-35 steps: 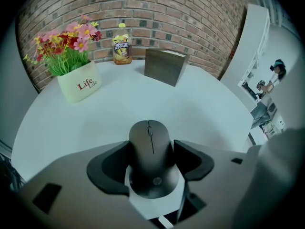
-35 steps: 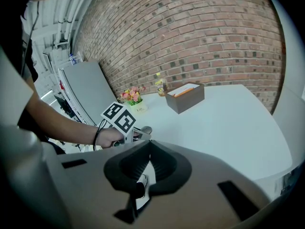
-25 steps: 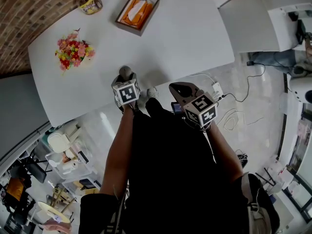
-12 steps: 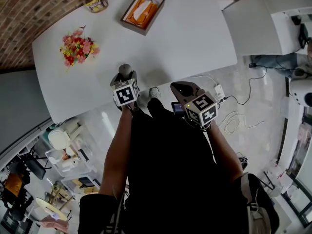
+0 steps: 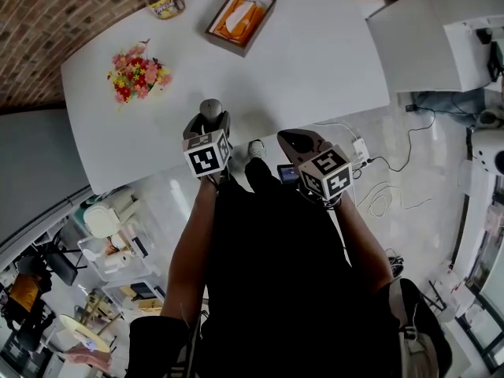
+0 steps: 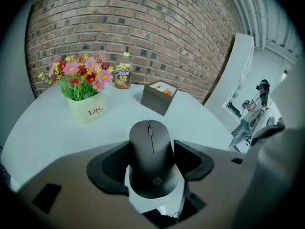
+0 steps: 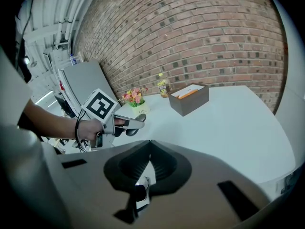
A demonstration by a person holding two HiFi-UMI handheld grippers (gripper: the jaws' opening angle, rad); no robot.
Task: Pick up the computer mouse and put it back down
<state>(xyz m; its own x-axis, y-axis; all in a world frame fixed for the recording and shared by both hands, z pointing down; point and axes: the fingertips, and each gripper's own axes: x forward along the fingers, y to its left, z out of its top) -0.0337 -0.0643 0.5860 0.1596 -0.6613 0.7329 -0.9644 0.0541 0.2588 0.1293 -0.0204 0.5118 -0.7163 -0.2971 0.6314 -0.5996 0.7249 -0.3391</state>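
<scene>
A dark grey computer mouse (image 6: 151, 156) sits clamped between the jaws of my left gripper (image 6: 151, 165), which is shut on its sides. In the head view the mouse (image 5: 209, 109) sticks out ahead of the left gripper (image 5: 208, 126), over the near edge of the white table (image 5: 315, 61). From the right gripper view, the left gripper (image 7: 129, 122) holds the mouse (image 7: 134, 129) a little above the tabletop. My right gripper (image 5: 296, 142) hangs off the table's edge over the floor; its jaws (image 7: 150, 149) are shut and hold nothing.
On the table stand a pot of flowers (image 5: 138, 75), a yellow-labelled bottle (image 5: 165, 0) and a brown box with orange contents (image 5: 240, 20). A power strip with cables (image 5: 358, 148) lies on the floor. A second white table (image 5: 417, 30) stands to the right.
The head view has shifted slightly. The left gripper still grips the mouse at the table's near edge; the right gripper has hardly moved.
</scene>
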